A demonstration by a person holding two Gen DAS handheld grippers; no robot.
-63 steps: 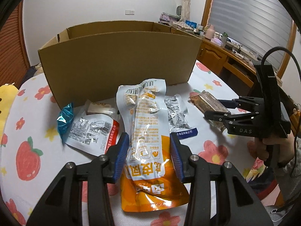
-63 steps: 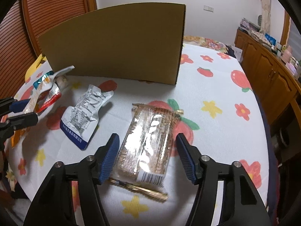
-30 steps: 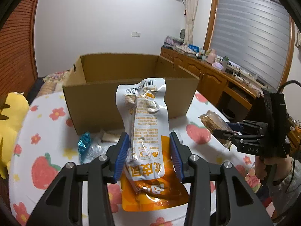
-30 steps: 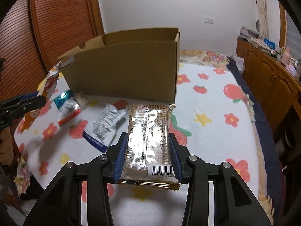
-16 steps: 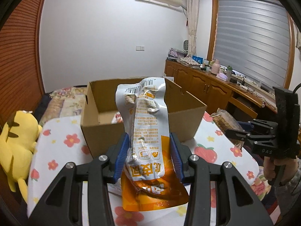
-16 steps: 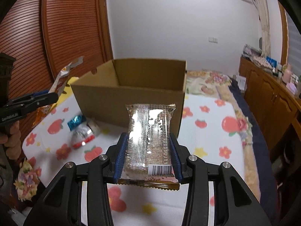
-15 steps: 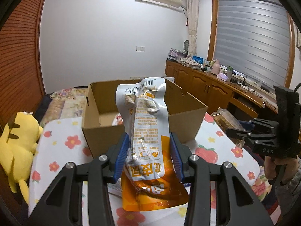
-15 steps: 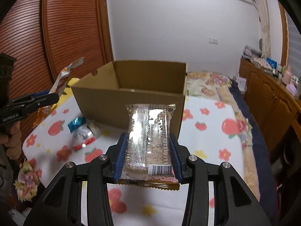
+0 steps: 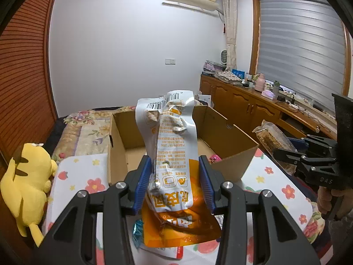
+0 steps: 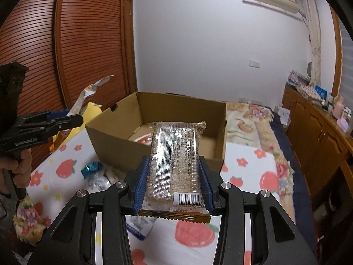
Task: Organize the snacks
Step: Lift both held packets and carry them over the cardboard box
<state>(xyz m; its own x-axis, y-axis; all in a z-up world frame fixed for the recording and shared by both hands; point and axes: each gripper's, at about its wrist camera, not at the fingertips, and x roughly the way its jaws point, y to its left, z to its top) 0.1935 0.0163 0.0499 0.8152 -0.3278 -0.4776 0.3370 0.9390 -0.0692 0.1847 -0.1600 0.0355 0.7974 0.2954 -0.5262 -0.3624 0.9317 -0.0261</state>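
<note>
My left gripper (image 9: 175,184) is shut on a white and orange snack pouch (image 9: 172,154) and holds it in the air in front of the open cardboard box (image 9: 233,137). My right gripper (image 10: 174,186) is shut on a clear pack of grain bars (image 10: 175,154) and holds it raised before the same box (image 10: 114,139). In the left wrist view the right gripper (image 9: 284,150) with its pack shows at the right. In the right wrist view the left gripper (image 10: 72,116) with its pouch (image 10: 88,95) shows at the left. Some packets lie inside the box (image 10: 143,138).
Loose snack packets (image 10: 97,172) lie on the strawberry-print tablecloth (image 10: 247,176) in front of the box. A yellow plush toy (image 9: 28,176) sits at the left. A wooden sideboard (image 9: 253,110) with clutter runs along the right wall.
Both grippers closed on their snacks, lifted them off the table and rose. The box is now seen from above, with its inside in view.
</note>
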